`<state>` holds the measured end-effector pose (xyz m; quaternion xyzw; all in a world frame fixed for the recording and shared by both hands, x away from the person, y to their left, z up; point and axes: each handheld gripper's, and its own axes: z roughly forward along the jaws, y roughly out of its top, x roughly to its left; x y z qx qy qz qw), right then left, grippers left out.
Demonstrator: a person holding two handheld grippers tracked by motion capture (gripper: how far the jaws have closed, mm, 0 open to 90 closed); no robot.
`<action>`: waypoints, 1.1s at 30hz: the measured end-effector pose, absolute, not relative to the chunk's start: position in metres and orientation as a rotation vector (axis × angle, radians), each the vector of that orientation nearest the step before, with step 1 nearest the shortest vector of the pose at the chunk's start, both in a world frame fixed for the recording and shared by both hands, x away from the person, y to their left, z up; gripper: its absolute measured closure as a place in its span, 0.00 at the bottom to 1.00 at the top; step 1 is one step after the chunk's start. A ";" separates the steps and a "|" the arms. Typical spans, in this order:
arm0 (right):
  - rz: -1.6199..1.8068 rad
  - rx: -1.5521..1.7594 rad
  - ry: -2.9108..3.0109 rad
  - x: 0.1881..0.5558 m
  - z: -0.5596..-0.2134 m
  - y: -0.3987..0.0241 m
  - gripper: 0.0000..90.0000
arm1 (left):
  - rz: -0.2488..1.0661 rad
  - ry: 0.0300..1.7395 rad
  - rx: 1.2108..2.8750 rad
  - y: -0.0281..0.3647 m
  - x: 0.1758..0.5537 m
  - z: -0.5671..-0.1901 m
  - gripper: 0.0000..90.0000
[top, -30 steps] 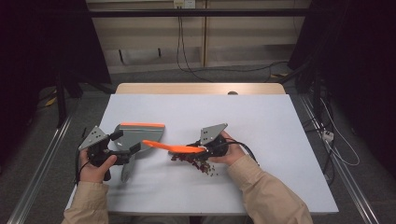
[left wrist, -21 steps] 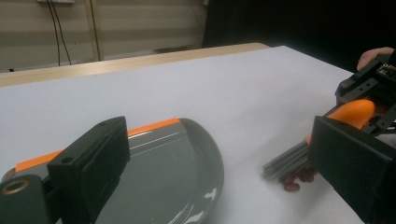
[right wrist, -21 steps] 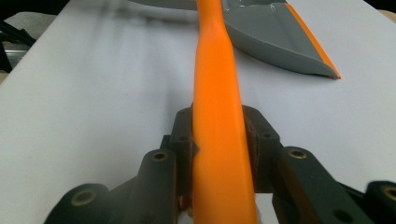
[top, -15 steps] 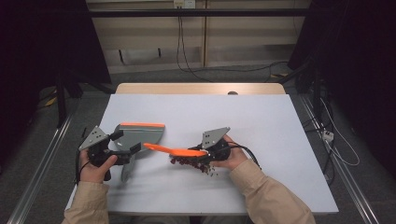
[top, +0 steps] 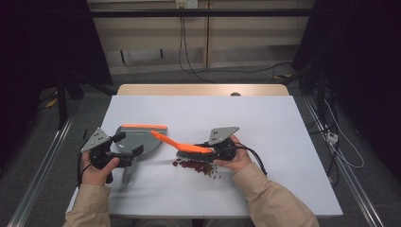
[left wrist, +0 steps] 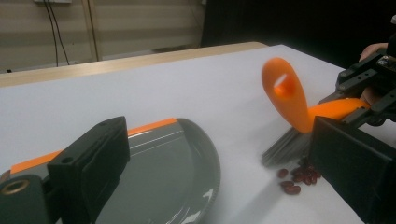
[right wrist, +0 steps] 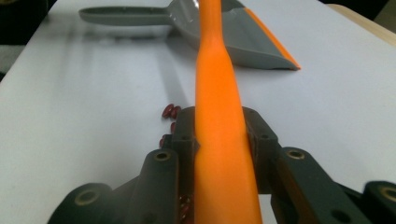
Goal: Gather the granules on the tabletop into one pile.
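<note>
Dim walls and dark curtains close round a white table (top: 283,142) whose far edge shows a strip of pale wood; behind it, cables hang down a beige panel to a grey floor, and metal rails run along both sides of the table.

Taking the grey dustpan (top: 142,139) as the landmark: it lies flat on the white top, toward the person's left, its orange lip on the side away from the person and its handle trailing back toward the person. The left gripper (top: 124,156) sits at the near side of the dustpan, by the handle. In the left gripper view its two black jaws stand wide apart, with the pan's bowl between and beyond them and nothing pressed by either pad.

Right of the dustpan, the right gripper (top: 208,150) clamps the orange brush (top: 182,144); in the right gripper view both jaws squeeze the orange handle (right wrist: 219,116) from either side. The handle's rounded end, with its hanging hole, reaches up over the dustpan's right edge, while the dark bristles (left wrist: 285,142) rest on the table just right of the pan.

A small scatter of dark red beans (top: 196,166) lies on the white surface right of the dustpan and a little nearer the person, directly under and beside the bristles, apart from the pan's rim.
</note>
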<state>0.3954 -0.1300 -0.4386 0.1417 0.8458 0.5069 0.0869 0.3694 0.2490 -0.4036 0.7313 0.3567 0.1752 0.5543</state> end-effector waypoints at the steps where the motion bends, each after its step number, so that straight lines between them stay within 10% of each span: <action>1: 1.522 0.446 2.504 0.396 -0.438 -0.132 0.79 | 0.412 0.842 1.727 0.249 0.369 -0.404 0.06; 33: 1.735 1.117 2.210 0.349 -0.435 -0.055 0.79 | 0.425 0.836 1.735 0.248 0.368 -0.403 0.06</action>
